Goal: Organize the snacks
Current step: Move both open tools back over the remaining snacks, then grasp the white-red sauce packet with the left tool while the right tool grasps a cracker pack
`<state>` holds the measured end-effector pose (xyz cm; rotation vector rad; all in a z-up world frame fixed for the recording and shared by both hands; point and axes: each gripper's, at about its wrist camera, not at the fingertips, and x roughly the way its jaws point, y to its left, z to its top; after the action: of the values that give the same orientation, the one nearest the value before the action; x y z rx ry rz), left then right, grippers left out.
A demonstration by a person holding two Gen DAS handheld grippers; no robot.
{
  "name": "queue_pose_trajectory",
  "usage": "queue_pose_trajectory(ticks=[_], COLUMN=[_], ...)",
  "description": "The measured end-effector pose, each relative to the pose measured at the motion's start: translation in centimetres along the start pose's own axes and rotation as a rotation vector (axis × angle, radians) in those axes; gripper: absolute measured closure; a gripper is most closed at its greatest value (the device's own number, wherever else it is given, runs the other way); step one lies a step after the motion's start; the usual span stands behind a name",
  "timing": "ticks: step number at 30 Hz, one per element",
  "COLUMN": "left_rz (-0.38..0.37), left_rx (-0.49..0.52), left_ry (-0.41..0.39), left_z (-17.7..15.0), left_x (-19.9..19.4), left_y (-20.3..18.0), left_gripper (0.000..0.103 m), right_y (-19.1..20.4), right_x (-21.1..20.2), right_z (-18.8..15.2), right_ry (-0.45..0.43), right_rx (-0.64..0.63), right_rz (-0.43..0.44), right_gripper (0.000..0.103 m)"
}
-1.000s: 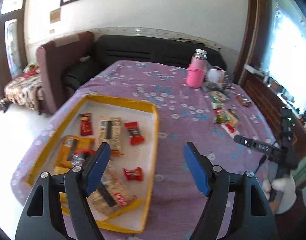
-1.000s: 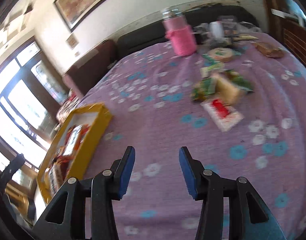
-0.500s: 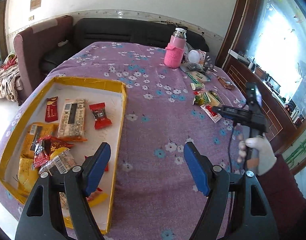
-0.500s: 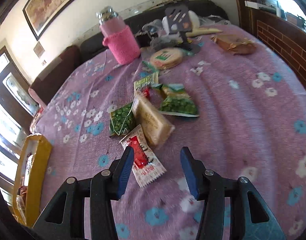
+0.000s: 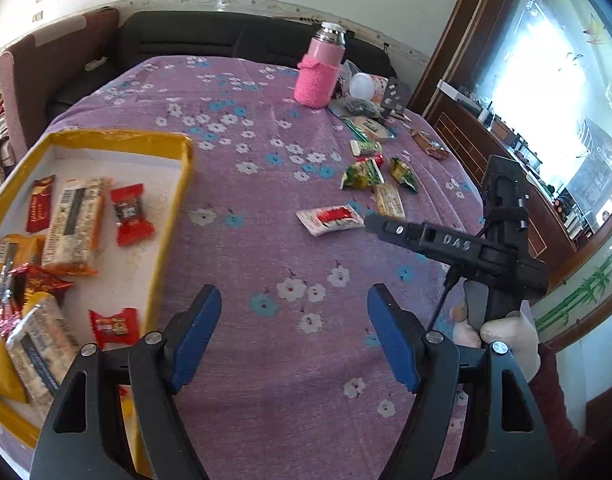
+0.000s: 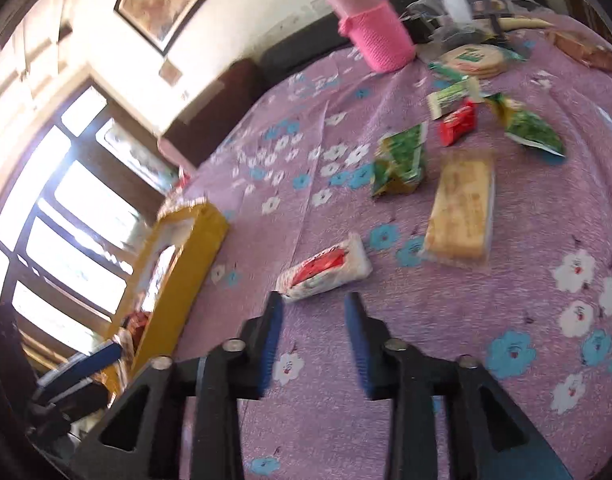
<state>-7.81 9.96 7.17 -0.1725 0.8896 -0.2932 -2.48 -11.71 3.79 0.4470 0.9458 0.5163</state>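
Observation:
A yellow tray (image 5: pixel 173 208) at the left holds several snack packets. Loose snacks lie on the purple flowered tablecloth: a white-and-red packet (image 5: pixel 330 219) (image 6: pixel 326 270), a beige biscuit bar (image 6: pixel 462 212), green packets (image 6: pixel 402 160) and a small red packet (image 6: pixel 458 122). My left gripper (image 5: pixel 293 336) is open and empty above the cloth beside the tray. My right gripper (image 6: pixel 312 320) is open and empty, its blue fingertips just short of the white-and-red packet; it also shows in the left wrist view (image 5: pixel 450 240).
A pink flask (image 5: pixel 320 70) stands at the far side with a white cup (image 5: pixel 364 84), a round biscuit pack (image 6: pixel 474 58) and a brown wrapper (image 5: pixel 430 145). A black sofa (image 5: pixel 225 36) lies behind the table. The table edge runs along the right.
My right gripper has moved down and closer to the white-and-red packet. My left gripper has shifted right, away from over the tray.

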Motion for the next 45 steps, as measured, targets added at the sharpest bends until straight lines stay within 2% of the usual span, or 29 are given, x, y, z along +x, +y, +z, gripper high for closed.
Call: queue_pose_trajectory(ticks=[4,6,10,14,16,18,25,28,32,35,38,42,45], left_rz=[-0.006,-0.015,0.005,0.038,0.043,0.062,0.088,0.076,0.042,0.031,0.029,0.031,-0.018], left_rx=[0.034,0.051,0.14,0.217,0.234,0.247,0.252,0.236,0.192,0.177,0.167,0.13,0.098], left_ry=[0.024,0.024,0.015,-0.002,-0.001,0.001,-0.05,-0.024,0.047,0.063,0.041,-0.014,-0.099], left_z=[0.1,0.4,1.5,3.2,4.2,5.3,8.7,9.1,8.5,7.4,6.2,5.1,4.8], left_x=[1.7,2.6,4.3,6.3,7.4,8.2,9.7,10.8,12.3,11.7,9.8,6.1,2.9], left_y=[-1.7,-2.5,-4.3,-5.4,-5.5,-5.6,-6.1,-5.8,-4.9,-4.3,-3.3,-1.2,0.1], left_gripper=[0.028,0.028,0.028,0.028,0.028,0.028,0.028,0.028,0.028,0.028,0.028,0.028,0.028], right_y=[-3.2,-3.8,-3.3,-2.5,-2.1,-2.2,-4.4,-4.6,-4.5,-4.4,-5.0,-6.0,-5.8], right_x=[-1.7,-2.7,-3.7,-3.5,-3.3,-4.0,-3.3,-2.8,-2.7,-3.1,-3.5,-3.7,-3.2], right_z=[0.2,0.4,1.1,2.3,2.7,2.3,2.2,2.4,2.4,2.5,2.5,2.7,2.4], right_ry=[-0.052,-0.096,-0.153,-0.157,-0.164,-0.156,-0.123,-0.115,-0.111,-0.129,-0.143,-0.148,-0.133], right_rx=[0.14,0.171,0.151,0.122,0.097,0.105,0.218,0.21,0.187,0.163,0.167,0.197,0.174], right_rz=[0.036,0.037,0.006,-0.007,-0.049,-0.045,0.007,-0.027,-0.07,-0.103,-0.132,-0.131,-0.168], right_gripper=[0.056,0.056,0.056,0.056,0.056,0.056,0.056,0.056,0.056,0.056,0.056,0.056,0.056])
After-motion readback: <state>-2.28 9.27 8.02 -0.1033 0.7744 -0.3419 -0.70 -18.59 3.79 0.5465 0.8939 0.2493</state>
